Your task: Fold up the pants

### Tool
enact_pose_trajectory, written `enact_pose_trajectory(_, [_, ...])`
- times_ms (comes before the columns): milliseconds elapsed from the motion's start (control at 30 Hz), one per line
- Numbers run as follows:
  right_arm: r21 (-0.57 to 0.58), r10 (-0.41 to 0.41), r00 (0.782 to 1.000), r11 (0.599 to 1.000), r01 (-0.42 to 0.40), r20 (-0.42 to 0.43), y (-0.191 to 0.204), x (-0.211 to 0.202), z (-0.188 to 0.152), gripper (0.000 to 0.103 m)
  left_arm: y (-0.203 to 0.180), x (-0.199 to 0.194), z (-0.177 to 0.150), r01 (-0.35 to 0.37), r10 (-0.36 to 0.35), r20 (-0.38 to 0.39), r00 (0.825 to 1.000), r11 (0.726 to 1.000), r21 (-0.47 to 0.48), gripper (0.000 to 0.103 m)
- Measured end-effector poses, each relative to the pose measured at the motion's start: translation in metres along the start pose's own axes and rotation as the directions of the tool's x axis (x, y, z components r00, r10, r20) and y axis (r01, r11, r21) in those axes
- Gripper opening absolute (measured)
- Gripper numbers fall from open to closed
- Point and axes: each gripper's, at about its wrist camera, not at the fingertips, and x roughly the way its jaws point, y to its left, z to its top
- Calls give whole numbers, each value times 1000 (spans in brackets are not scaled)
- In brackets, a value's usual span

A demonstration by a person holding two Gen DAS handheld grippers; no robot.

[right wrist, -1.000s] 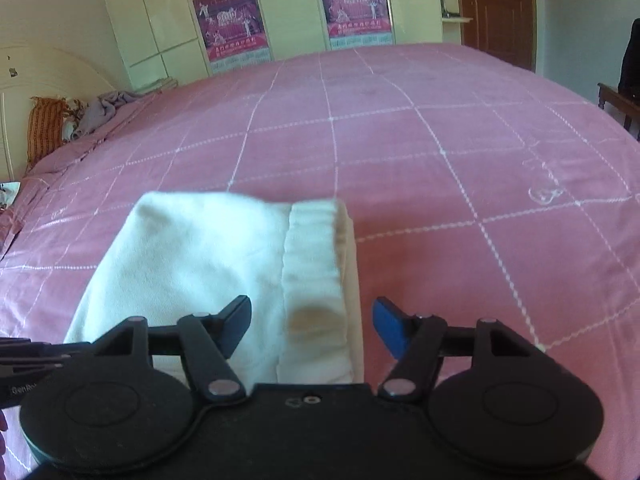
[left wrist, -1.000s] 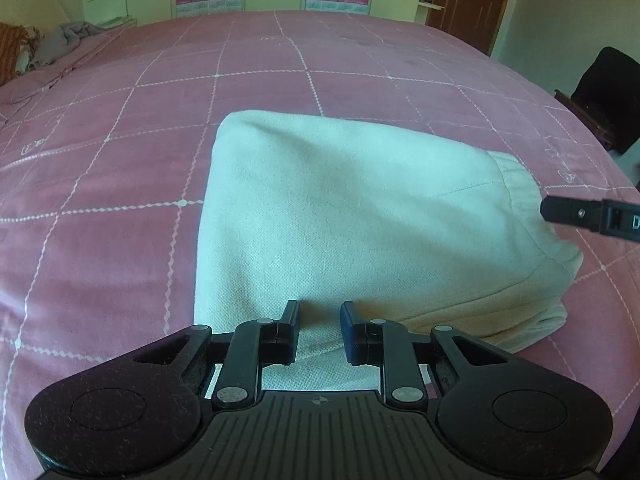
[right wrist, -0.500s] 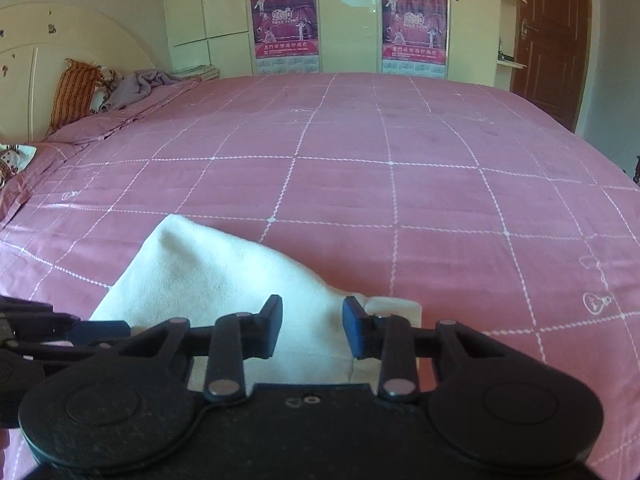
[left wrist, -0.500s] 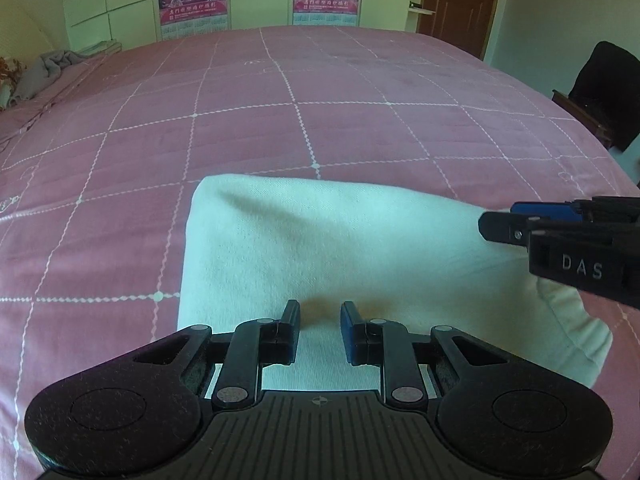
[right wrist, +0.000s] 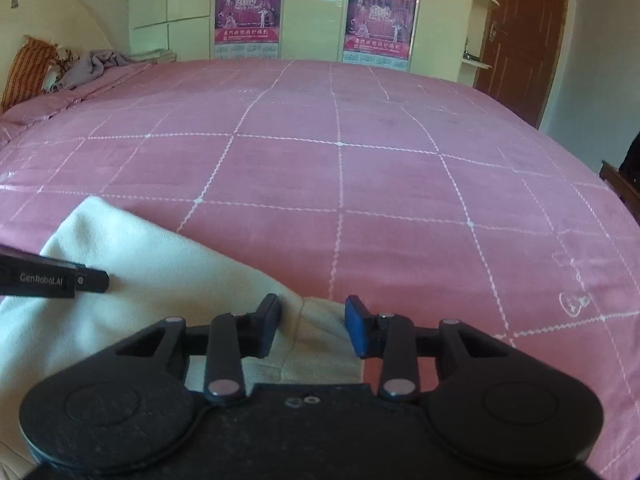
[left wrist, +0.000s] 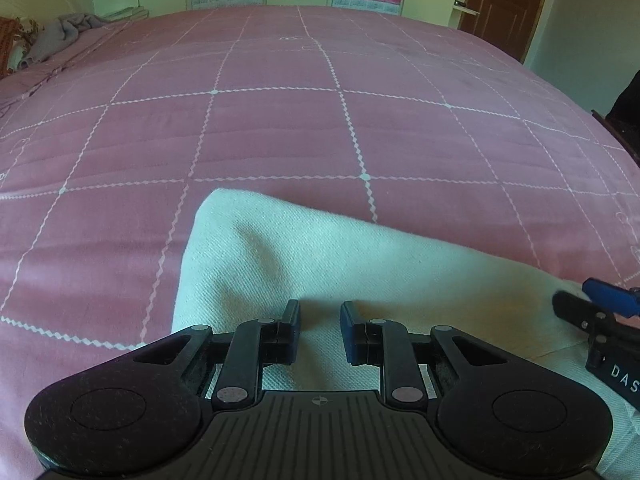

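Note:
The folded cream-white pants (left wrist: 304, 256) lie on the pink checked bedspread (left wrist: 280, 132), close in front of both grippers. My left gripper (left wrist: 320, 322) stands over the near edge of the pants, jaws a narrow gap apart with cloth showing between them; whether they pinch it I cannot tell. My right gripper (right wrist: 312, 322) sits at the waistband end (right wrist: 320, 316), jaws a moderate gap apart around a raised fold. The right gripper's tip also shows at the right of the left wrist view (left wrist: 592, 312). The left gripper's tip shows at the left of the right wrist view (right wrist: 80, 280).
The bedspread (right wrist: 360, 168) stretches far ahead. A grey garment (right wrist: 96, 64) and an orange pillow (right wrist: 28, 68) lie at the far left. Wardrobe doors with posters (right wrist: 248, 16) and a brown door (right wrist: 524, 36) stand behind the bed. A dark chair (left wrist: 624, 120) stands at the right.
Both grippers have drawn back toward the near edge, so the pants sit lower and closer in view. The right jaws narrowed from wide open, then opened slightly. The left jaws kept their narrow gap.

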Motion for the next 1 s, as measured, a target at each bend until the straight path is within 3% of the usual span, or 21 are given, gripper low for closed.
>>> enact_pose_trajectory(200, [56,12,999,998,-10,-30,-11,22,-7,41,8,16,13,-3,2,-10,1000,998,-64,22])
enact_pose_trajectory(400, [53,0,1000,999,1,-31,-8,23,-9,42,-5,8,6,-45,44,-22,999,999,-11,22])
enact_pose_trajectory(467, [40,-3,999,999,5,-48,-7,23,-6,43,-9,-1,-4,-45,46,-35,998,999,28,22])
enact_pose_trajectory(667, [31,-6,998,999,8,-67,-4,8,-4,44,-19,-48,-48,-56,53,31,998,990,129,22])
enact_pose_trajectory(800, [56,45,998,997,-43,-39,-3,-22,-2,44,-20,-75,-68,-43,36,58,998,989,140,22])
enact_pose_trajectory(900, [-6,75,997,997,-75,-9,9,-45,-10,43,-21,-86,-79,-12,7,45,999,994,113,22])
enact_pose_trajectory(1000, [-84,70,997,994,-73,-35,23,-54,-31,43,-24,-95,-93,3,-8,40,999,993,120,22])
